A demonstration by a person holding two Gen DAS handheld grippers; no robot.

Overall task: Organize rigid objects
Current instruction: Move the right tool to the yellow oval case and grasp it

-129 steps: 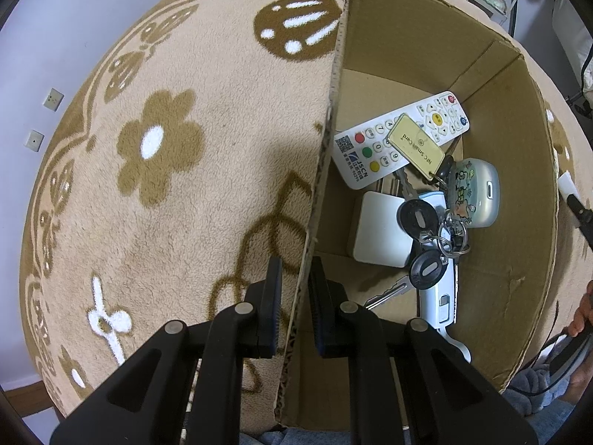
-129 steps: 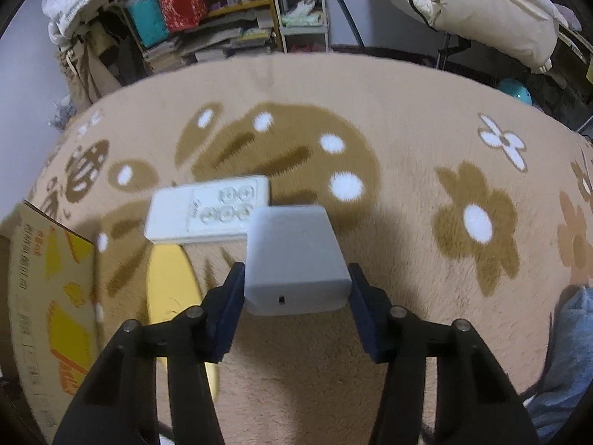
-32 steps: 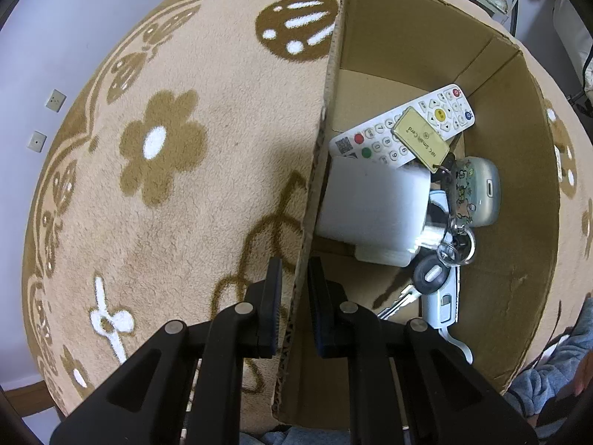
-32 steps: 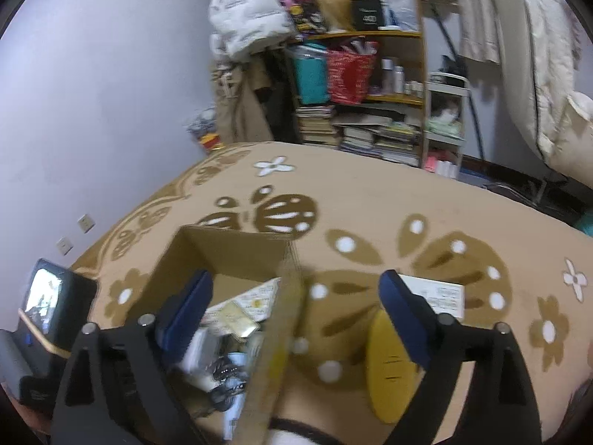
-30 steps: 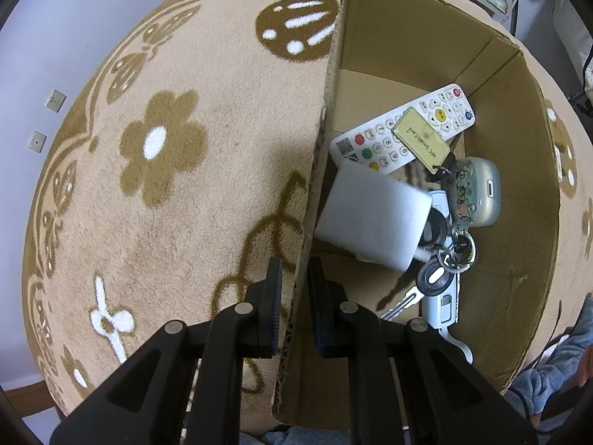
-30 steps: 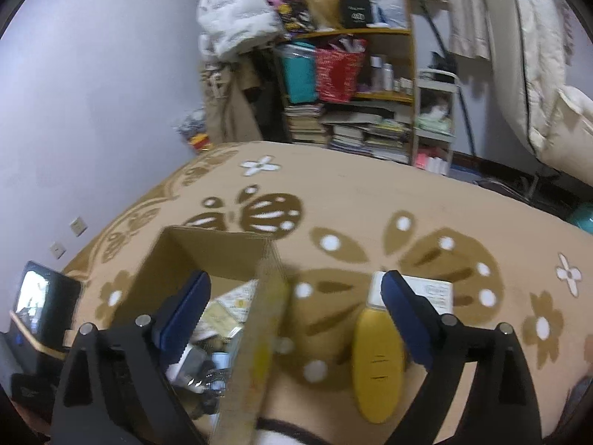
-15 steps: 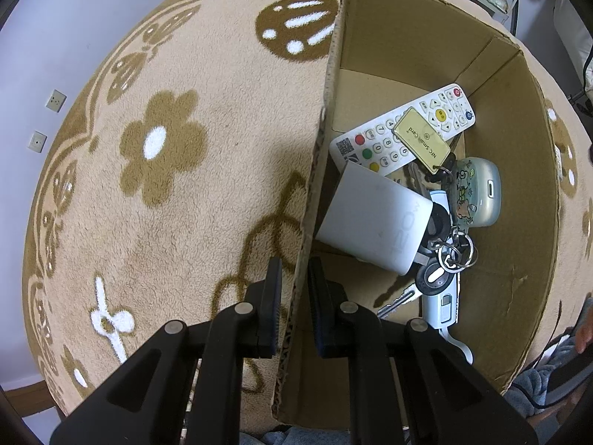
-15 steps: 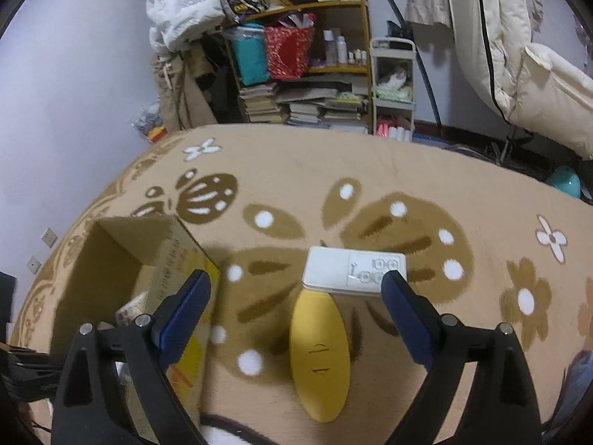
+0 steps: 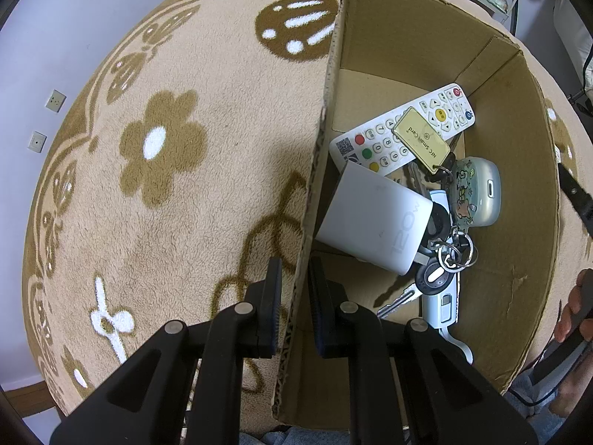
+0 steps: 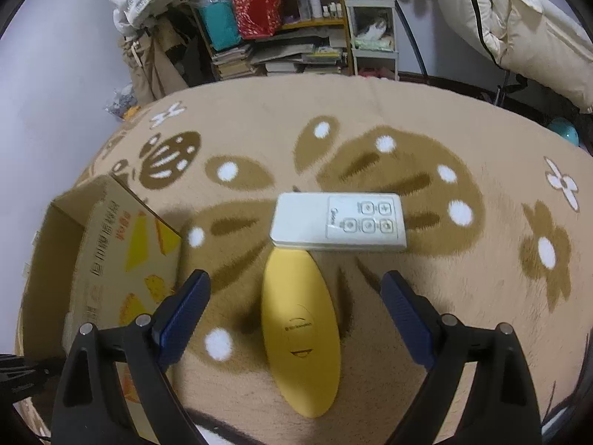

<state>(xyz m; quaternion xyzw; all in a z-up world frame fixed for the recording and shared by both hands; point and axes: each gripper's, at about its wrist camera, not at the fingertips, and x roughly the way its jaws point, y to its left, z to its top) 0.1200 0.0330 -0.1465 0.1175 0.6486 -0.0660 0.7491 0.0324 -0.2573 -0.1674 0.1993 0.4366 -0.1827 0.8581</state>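
Note:
My left gripper (image 9: pixel 294 278) is shut on the near wall of the cardboard box (image 9: pixel 407 48), one finger outside and one inside. Inside the box lie a white charger block (image 9: pixel 374 222), a white remote with coloured buttons (image 9: pixel 404 129), a gold card tag (image 9: pixel 420 141), keys (image 9: pixel 441 259) and a pale earbud case (image 9: pixel 478 193). In the right wrist view my right gripper (image 10: pixel 294 296) stands open and empty above the rug. A yellow oval remote (image 10: pixel 300 330) lies between its fingers, lower down. A white flat remote (image 10: pixel 339 220) lies just beyond. The box (image 10: pixel 111 244) is at left.
The beige rug with brown flowers (image 9: pixel 159 148) covers the floor. Cluttered shelves (image 10: pixel 281 29) and a small white cart (image 10: pixel 374 37) stand along the far wall, bedding (image 10: pixel 519 26) at upper right. A person's hand (image 9: pixel 574 307) shows at the right edge of the left wrist view.
The white charger block has dropped into the box and settled on the keys. My right gripper, now empty, swung away from the box and sank towards the yellow and white remotes.

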